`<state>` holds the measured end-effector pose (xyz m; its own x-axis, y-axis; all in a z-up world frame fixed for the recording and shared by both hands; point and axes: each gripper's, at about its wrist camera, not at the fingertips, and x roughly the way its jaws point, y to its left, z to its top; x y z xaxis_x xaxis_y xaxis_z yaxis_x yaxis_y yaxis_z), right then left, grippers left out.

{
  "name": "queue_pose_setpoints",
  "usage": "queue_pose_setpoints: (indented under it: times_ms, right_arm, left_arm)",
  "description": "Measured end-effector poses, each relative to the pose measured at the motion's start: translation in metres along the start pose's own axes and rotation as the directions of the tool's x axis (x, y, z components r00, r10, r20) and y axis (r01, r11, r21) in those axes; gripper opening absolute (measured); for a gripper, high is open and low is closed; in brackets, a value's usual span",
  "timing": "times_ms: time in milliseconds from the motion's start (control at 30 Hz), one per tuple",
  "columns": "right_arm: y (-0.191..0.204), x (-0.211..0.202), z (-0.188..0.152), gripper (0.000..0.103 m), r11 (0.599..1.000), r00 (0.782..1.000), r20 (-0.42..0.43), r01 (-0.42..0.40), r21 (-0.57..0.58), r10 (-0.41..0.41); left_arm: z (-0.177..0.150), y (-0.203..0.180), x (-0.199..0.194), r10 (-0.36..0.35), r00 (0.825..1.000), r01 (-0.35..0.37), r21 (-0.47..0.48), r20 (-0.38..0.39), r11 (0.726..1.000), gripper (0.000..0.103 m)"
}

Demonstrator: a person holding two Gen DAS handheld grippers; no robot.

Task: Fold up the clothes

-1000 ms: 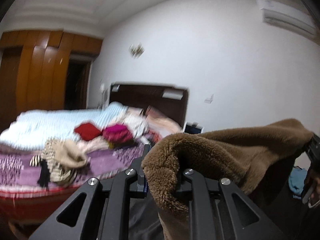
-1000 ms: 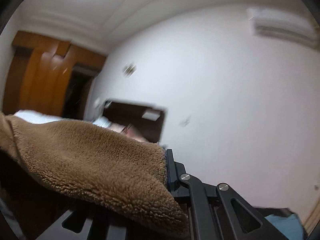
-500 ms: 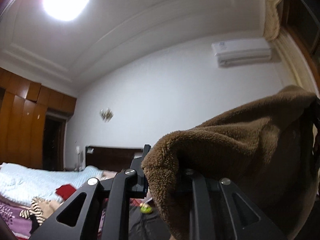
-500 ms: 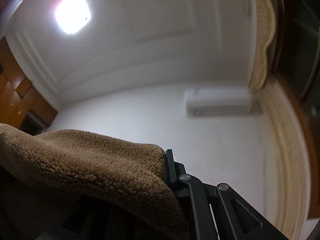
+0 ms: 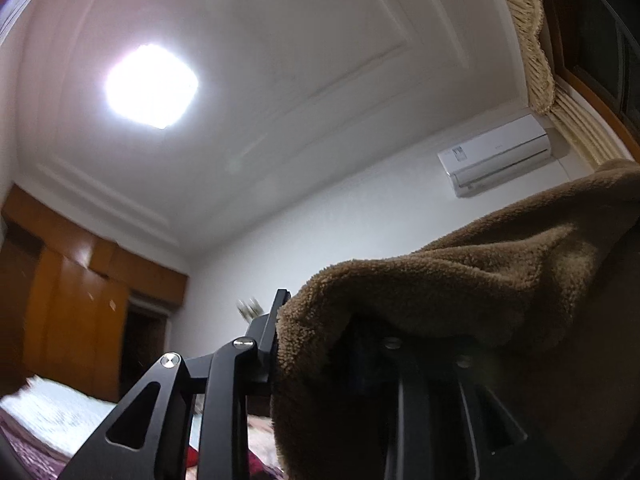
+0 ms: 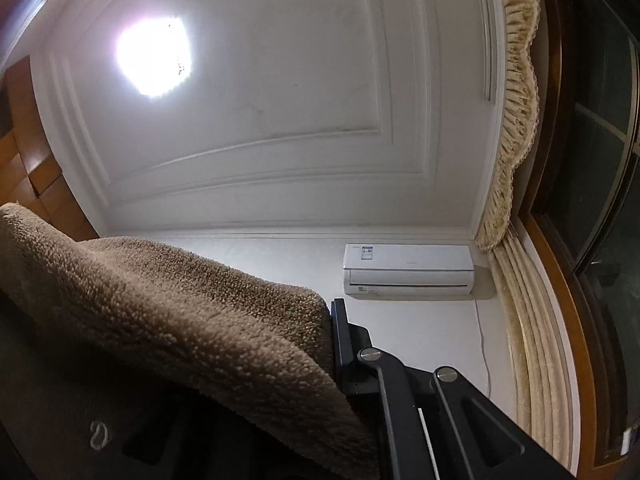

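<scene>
White ceiling (image 6: 280,80), both grippers (tilted up), brown fleece (image 5: 460,280)

No legible text is present. The air conditioner (image 6: 408,270) carries a label (image 6: 366,252) near the upper left corner of its casing and a small mark at mid-front; both are too small to read.

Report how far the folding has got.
Done: no folded item shows. In hand: the brown fleece garment spans both grippers, which point up at the ceiling. The right gripper is shut on it; the left gripper has just been opening its jaws with fleece between them. Left: lay it down and fold it.
</scene>
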<state>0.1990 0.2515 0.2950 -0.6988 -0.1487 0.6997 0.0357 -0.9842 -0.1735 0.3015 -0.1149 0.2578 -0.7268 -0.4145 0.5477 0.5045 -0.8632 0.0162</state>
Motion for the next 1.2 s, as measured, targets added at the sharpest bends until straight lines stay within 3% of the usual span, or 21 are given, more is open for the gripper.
queue_pose_setpoints:
  times_ms: [167, 300, 400, 500, 800, 900, 1033, 1100, 1167, 1200]
  right_arm:
    - [-0.012, -0.01, -0.006, 0.009, 1.0, 1.0, -0.024, 0.007, -0.003, -0.007]
    - [-0.008, 0.003, -0.034, 0.009, 0.999, 0.993, -0.12, -0.014, -0.031, 0.01]
    - [0.0, 0.028, -0.074, 0.009, 0.998, 0.967, -0.249, -0.056, -0.031, 0.047]
    - [0.019, 0.051, -0.126, 0.009, 0.995, 0.922, -0.378, -0.1, -0.028, 0.082]
    - [0.059, 0.115, -0.259, 0.009, 0.99, 0.79, -0.607, -0.138, -0.042, 0.084]
    - [0.07, 0.134, -0.304, 0.009, 0.986, 0.734, -0.674, -0.155, -0.052, 0.08]
    - [0.079, 0.158, -0.369, 0.009, 0.982, 0.632, -0.769, -0.188, -0.034, 0.094]
    - [0.082, 0.164, -0.402, 0.009, 0.98, 0.566, -0.816, -0.199, -0.004, 0.112]
    - [0.085, 0.168, -0.441, 0.009, 0.977, 0.484, -0.864, -0.207, 0.038, 0.137]
    - [0.084, 0.171, -0.454, 0.009, 0.977, 0.455, -0.879, -0.209, 0.051, 0.143]
  left_arm:
    - [0.006, -0.001, 0.008, -0.056, 0.998, 0.056, -0.01, -0.042, 0.998, 0.034]
    - [-0.015, -0.015, 0.024, -0.06, 0.992, 0.064, 0.032, -0.113, 0.997, 0.037]
    - [-0.041, -0.027, 0.047, -0.08, 0.977, 0.086, 0.025, -0.197, 0.996, 0.037]
    - [-0.071, -0.043, 0.08, -0.091, 0.949, 0.101, 0.016, -0.303, 0.995, 0.037]
    - [-0.183, -0.102, 0.176, -0.07, 0.833, 0.121, 0.057, -0.549, 0.991, 0.037]
    - [-0.223, -0.12, 0.207, -0.066, 0.787, 0.13, 0.061, -0.614, 0.99, 0.037]
    - [-0.282, -0.148, 0.241, -0.055, 0.701, 0.155, 0.076, -0.711, 0.985, 0.037]
    - [-0.312, -0.161, 0.251, -0.046, 0.656, 0.174, 0.091, -0.753, 0.981, 0.037]
    - [-0.344, -0.172, 0.253, -0.041, 0.607, 0.194, 0.099, -0.793, 0.976, 0.037]
    - [-0.36, -0.177, 0.254, -0.041, 0.581, 0.206, 0.098, -0.813, 0.974, 0.037]
